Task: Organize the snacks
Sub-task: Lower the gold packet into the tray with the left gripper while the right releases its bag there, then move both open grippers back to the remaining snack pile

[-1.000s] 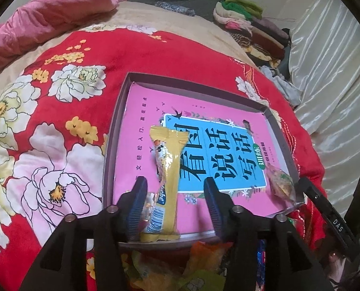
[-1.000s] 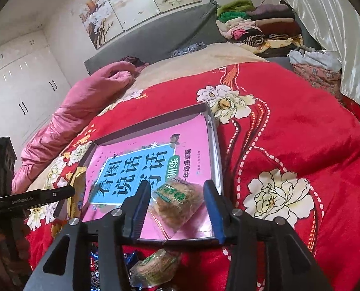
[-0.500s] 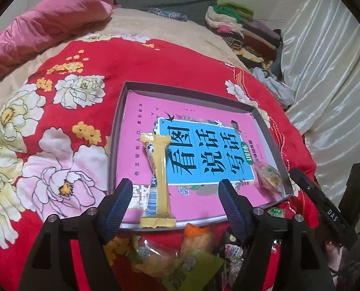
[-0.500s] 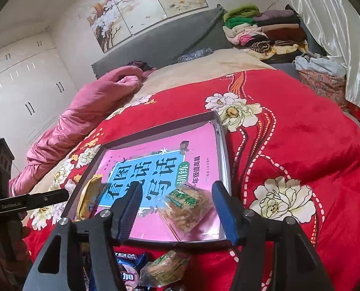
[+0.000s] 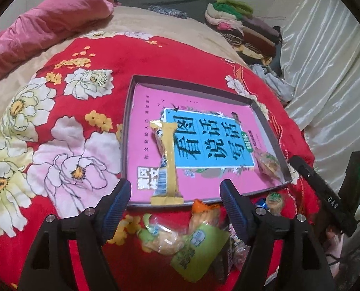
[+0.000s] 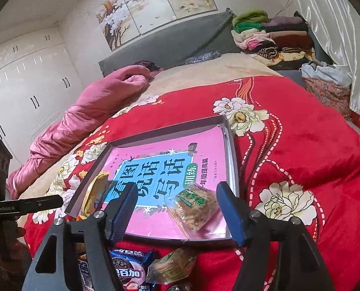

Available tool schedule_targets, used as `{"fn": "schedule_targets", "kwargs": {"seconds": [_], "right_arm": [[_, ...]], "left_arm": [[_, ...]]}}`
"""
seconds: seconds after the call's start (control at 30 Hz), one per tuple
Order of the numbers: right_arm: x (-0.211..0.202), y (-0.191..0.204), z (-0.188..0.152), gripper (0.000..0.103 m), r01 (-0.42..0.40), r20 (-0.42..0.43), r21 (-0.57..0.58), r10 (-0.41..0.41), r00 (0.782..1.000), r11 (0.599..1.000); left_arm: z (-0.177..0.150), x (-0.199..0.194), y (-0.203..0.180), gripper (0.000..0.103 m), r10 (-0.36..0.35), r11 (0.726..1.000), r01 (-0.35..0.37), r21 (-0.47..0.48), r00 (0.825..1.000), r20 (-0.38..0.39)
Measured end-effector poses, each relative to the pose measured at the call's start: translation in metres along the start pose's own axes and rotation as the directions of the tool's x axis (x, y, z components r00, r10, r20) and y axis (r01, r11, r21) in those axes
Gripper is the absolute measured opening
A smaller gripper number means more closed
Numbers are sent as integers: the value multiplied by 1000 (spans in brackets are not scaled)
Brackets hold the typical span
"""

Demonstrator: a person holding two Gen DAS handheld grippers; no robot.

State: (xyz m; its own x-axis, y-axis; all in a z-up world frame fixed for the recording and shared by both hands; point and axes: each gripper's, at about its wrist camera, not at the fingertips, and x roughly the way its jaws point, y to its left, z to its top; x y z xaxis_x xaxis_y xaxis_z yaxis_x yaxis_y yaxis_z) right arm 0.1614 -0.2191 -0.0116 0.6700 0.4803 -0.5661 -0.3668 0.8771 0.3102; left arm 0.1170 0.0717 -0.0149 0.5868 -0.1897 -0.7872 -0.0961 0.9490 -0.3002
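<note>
Both grippers had released their snacks and drawn back: left gripper (image 5: pixel 175 194), jaws opening, pinched nothing, the yellow snack bar (image 5: pixel 166 162) lying in the tray (image 5: pixel 194 86); right gripper (image 6: pixel 176 198), jaws opening, framed the clear biscuit packet (image 6: pixel 194 206) at the tray's near corner.

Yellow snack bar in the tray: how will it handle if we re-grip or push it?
The yellow bar is long and film-wrapped, so probably light and somewhat bendy. Its glossy wrapper may slip between pads. Lying flat on the book cover, it should slide rather than roll.
</note>
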Motion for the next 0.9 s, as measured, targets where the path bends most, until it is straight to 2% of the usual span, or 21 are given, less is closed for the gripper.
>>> {"fn": "schedule_targets", "kwargs": {"seconds": [0.23,0.57,0.9], "right_arm": [[-1,-1,-1,67,0,-4,-1,0,1000,1000],[-2,3,-4,67,0,-11,-28,-1,1000,1000],[-10,11,-10,70,3,-18,-60,-4,1000,998]], "left_arm": [[-13,-3,10,77,14,1000,-13,16,999,-33],[-29,-5,24,77,-8,999,4,-54,997,-75],[-43,-5,20,77,-37,996,28,-81,993,-113]]}}
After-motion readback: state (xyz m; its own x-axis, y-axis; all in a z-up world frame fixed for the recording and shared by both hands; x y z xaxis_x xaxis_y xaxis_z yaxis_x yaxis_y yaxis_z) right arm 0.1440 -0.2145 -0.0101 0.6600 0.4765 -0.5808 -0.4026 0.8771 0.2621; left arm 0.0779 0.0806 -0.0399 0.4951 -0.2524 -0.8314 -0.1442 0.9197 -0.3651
